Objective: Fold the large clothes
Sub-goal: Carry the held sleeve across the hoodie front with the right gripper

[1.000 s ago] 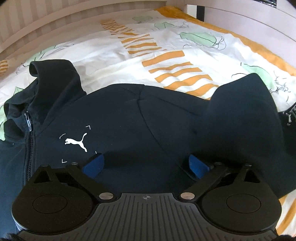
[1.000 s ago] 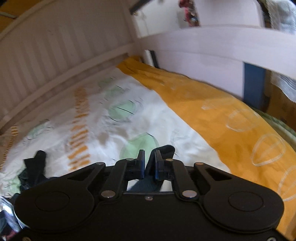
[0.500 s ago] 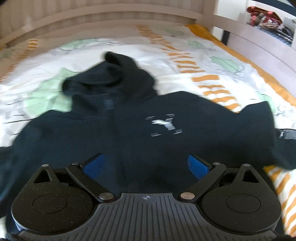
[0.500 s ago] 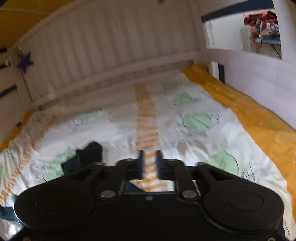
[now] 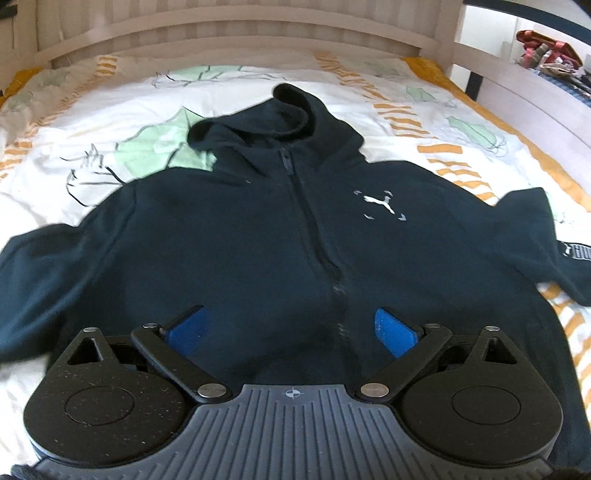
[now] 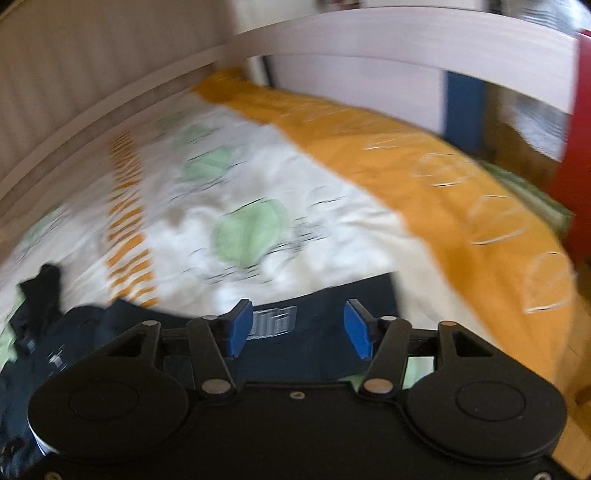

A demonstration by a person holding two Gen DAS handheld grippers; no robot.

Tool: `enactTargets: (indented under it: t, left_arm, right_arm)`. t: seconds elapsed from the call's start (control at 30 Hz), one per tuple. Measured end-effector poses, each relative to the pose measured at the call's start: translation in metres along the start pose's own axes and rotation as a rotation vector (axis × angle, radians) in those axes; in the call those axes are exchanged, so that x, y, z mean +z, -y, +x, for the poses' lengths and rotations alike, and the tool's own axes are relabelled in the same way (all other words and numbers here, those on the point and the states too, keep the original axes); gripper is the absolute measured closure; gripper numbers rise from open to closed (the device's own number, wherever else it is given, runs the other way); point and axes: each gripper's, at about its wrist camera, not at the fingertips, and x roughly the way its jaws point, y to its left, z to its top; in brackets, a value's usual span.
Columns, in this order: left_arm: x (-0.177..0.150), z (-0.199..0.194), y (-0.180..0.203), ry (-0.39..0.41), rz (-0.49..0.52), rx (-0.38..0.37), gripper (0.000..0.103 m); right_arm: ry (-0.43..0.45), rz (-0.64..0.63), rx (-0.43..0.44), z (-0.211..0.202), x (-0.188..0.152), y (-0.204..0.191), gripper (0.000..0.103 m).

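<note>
The dark navy zip-front hooded sweatshirt (image 5: 295,236) lies face up, spread on the white bed cover with orange stripes and green shapes (image 5: 110,147), hood toward the pale slatted headboard (image 5: 236,33), both sleeves out to the sides. My left gripper (image 5: 290,330) hangs over the lower chest with its blue pads wide apart and nothing between them. My right gripper (image 6: 297,330) sits over the sleeve with the white printed band (image 6: 273,321); its jaws are opening, the sleeve lies below the gap, and the pads look clear of it, though this view is badly smeared.

Handling: thick soft fleece, limp and fairly heavy for cloth, so it will sag and drag from any single pinch. The zip (image 5: 317,236) adds a stiffer line down the middle. Best holds, I judge, are the cuff or shoulder seam, and the hem corners.

Against a second back: the right pads were then pinched on dark fabric held up off the cover; now it lies flat. The left view then sat close over the logo (image 5: 380,205) side with the sleeve bunched; now it shows the whole garment, centred.
</note>
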Motion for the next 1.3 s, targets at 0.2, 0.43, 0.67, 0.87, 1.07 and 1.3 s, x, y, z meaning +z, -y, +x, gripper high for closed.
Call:
enactTargets:
  t: [0.2,0.43,0.67,0.87,1.07,1.3]
  left_arm:
    - [-0.008,0.002,0.015,-0.014,0.037,-0.021,0.005]
    - [-0.013,-0.010,0.013,0.003,0.067,-0.009,0.005]
    - [-0.012,-0.008,0.014,0.000,0.059,-0.016,0.005]
    - [-0.014,-0.008,0.013,-0.009,0.055,-0.030,0.005]
    - [-0.010,-0.011,-0.004,-0.001,0.032,-0.006,0.005]
    - [-0.003,-0.020,-0.034,0.012,-0.023,0.021,0.005]
  right_arm:
    - [-0.064,0.062,-0.017,0.024,0.003,0.017,0.039]
    - [-0.093,0.124,-0.048,0.032,-0.004,0.027,0.038]
    - [-0.110,0.141,-0.033,0.008,-0.013,0.043,0.029]
    - [-0.120,0.160,-0.012,0.030,-0.012,0.032,0.073]
    - [0.046,0.023,0.111,-0.001,0.014,-0.044,0.075]
    - [0.143,-0.171,0.416,-0.038,0.021,-0.191,0.075]
